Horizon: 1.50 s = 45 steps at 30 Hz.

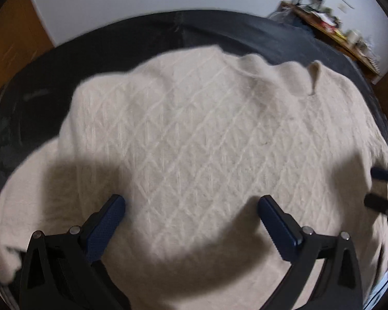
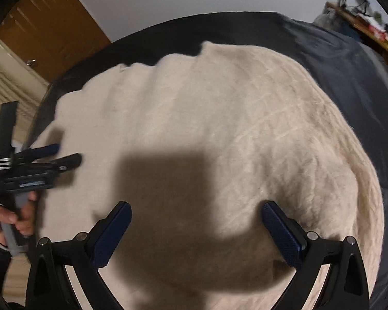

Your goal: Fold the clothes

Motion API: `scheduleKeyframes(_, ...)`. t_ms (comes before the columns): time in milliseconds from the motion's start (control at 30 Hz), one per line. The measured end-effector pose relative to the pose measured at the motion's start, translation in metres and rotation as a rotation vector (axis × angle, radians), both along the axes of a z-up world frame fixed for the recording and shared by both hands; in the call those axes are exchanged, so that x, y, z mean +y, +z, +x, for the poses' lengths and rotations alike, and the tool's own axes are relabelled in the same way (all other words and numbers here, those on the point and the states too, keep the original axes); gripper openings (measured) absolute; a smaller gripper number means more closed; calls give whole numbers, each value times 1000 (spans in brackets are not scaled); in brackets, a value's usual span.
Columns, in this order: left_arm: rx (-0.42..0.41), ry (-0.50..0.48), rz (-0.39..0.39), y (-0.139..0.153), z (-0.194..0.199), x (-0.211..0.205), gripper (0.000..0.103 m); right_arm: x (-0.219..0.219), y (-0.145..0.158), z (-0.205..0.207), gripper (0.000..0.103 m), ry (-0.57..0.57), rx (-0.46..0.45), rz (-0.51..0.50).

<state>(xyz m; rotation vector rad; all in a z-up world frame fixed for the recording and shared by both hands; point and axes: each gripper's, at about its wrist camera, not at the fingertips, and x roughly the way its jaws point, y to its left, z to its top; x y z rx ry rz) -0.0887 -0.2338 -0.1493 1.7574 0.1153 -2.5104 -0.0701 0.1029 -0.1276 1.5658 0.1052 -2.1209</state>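
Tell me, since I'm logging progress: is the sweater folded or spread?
Spread: the cream sweater lies flat across the dark bedcover, neck opening showing, no fold visible.

Nothing readable anywhere. A pale strip, maybe a label, on the body of the left gripper (image 2: 64, 155) at the left edge of the right wrist view, too blurred to make out a single letter. Three white stripes just above it on the same device, plain bands, no characters. Coloured packets and papers on the wooden shelf (image 1: 331, 25) at upper right of the left wrist view, smeared to blobs, no words legible. No print, tag or brand showing on the cream knit sweater (image 1: 207, 129) in either view.
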Motion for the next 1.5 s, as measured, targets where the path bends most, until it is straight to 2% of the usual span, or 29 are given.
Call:
scheduleKeyframes(67, 12, -33, -15, -1, 1, 2, 103, -3, -1, 1, 103, 5, 15, 34)
scheduleKeyframes(167, -1, -23, 5, 2, -2, 2, 103, -17, -3, 4, 103, 25, 21, 124)
scheduleKeyframes(267, 18, 2, 50, 10, -11, -1, 103, -22, 13, -1, 103, 6, 19, 71)
scheduleKeyframes(400, 41, 38, 77, 14, -34, -4, 103, -31, 36, -22, 103, -22, 101, 68)
scheduleKeyframes(500, 40, 54, 69, 9, -51, -7, 103, -36, 32, -50, 103, -48, 117, 99)
scheduleKeyframes(567, 35, 55, 62, 1, -58, -9, 103, -37, 16, -63, 103, -62, 87, 125)
scheduleKeyframes(667, 53, 20, 5, -6, -61, -8, 103, -43, -7, -72, 103, -82, 50, 141)
scheduleKeyframes(800, 83, 6, -21, -9, -55, -13, 103, -46, -13, -68, 103, -90, 121, 207)
scheduleKeyframes(967, 86, 16, -21, -12, -62, -25, 103, -42, -16, -78, 103, -140, 127, 207)
scheduleKeyframes(1133, 83, 20, -27, -11, -66, -26, 103, -41, -16, -74, 103, -103, 132, 198)
scheduleKeyframes(1267, 29, 51, -33, -4, -65, -23, 103, -38, -6, -70, 103, -78, 96, 205)
scheduleKeyframes(1367, 45, 54, -13, 7, -47, -15, 103, -21, 14, -46, 103, -100, 115, 111)
scheduleKeyframes(1500, 47, 16, -3, 16, -17, 11, 103, 14, 24, 0, 103, -122, 117, 61)
